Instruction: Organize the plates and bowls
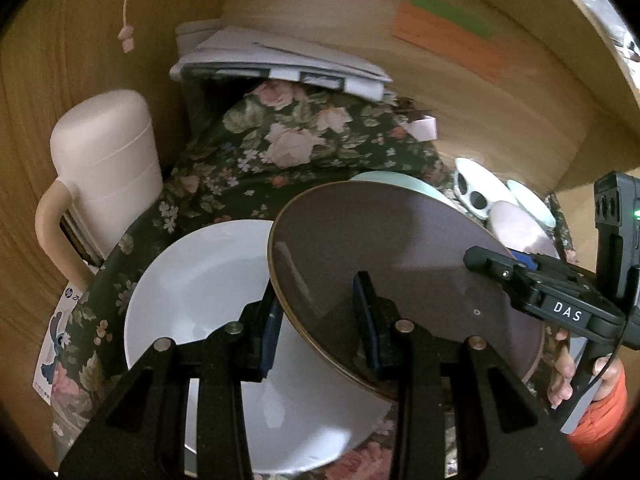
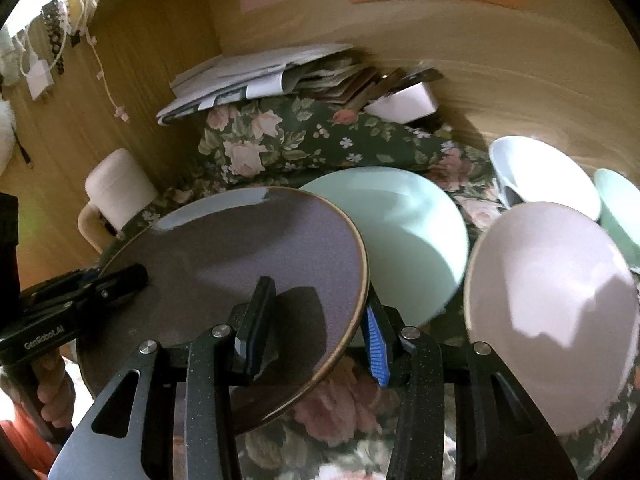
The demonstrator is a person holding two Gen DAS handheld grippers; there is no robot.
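A grey-brown plate with a bronze rim hangs tilted above the floral cloth, held at both sides. My left gripper is shut on its left rim, one pad above and one below. My right gripper is shut on the opposite rim, and shows in the left wrist view as a black finger on the plate. The left gripper's tip appears at the plate's far side in the right wrist view. A white plate lies under the raised one. A mint plate sits behind it.
A pale pink bowl, a white bowl and a mint bowl stand at the right. A cream jug with a handle is at the left. Stacked papers and a small white box lie against the wooden wall.
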